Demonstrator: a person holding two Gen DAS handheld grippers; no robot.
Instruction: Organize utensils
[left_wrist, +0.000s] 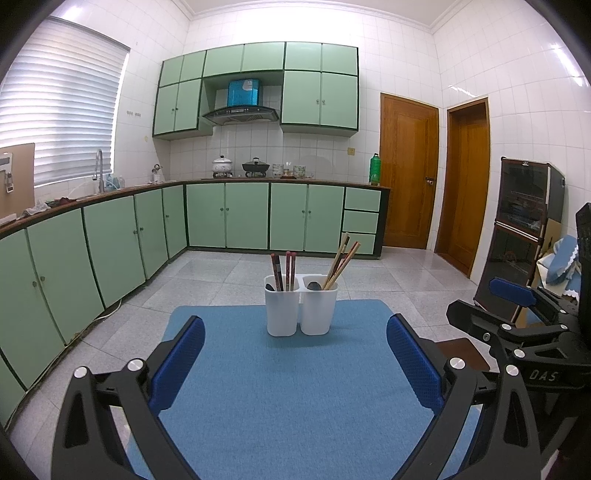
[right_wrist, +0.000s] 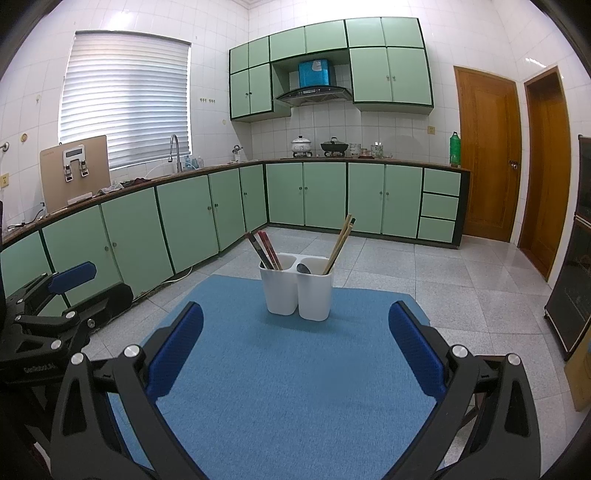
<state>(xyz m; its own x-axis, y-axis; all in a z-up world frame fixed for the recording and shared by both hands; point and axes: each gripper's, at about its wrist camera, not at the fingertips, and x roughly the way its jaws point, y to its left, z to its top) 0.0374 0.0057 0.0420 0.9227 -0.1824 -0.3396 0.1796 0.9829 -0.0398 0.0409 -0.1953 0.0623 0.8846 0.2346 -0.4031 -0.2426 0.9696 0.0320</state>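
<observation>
A blue mat (left_wrist: 288, 387) covers the surface. Over its near end the left gripper (left_wrist: 295, 339) and the right gripper (right_wrist: 295, 325) both hang with jaws spread wide, holding and touching nothing. At the far end stands an upright white two-cup holder (left_wrist: 300, 310). Dark red chopsticks (left_wrist: 283, 271) rise almost vertically from its left cup; tan chopsticks (left_wrist: 341, 264) in the right cup lean up and rightward. A spoon (left_wrist: 314, 285) sits beside them.

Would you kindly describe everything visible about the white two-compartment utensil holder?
The white utensil holder looks like smooth plastic: two joined, tapered cups standing upright on the blue mat, beyond both open grippers. Its left cup holds dark red chopsticks and a spoon; its right cup holds pale wooden chopsticks leaning right, plus a dark spoon. Nothing else touches it.
</observation>
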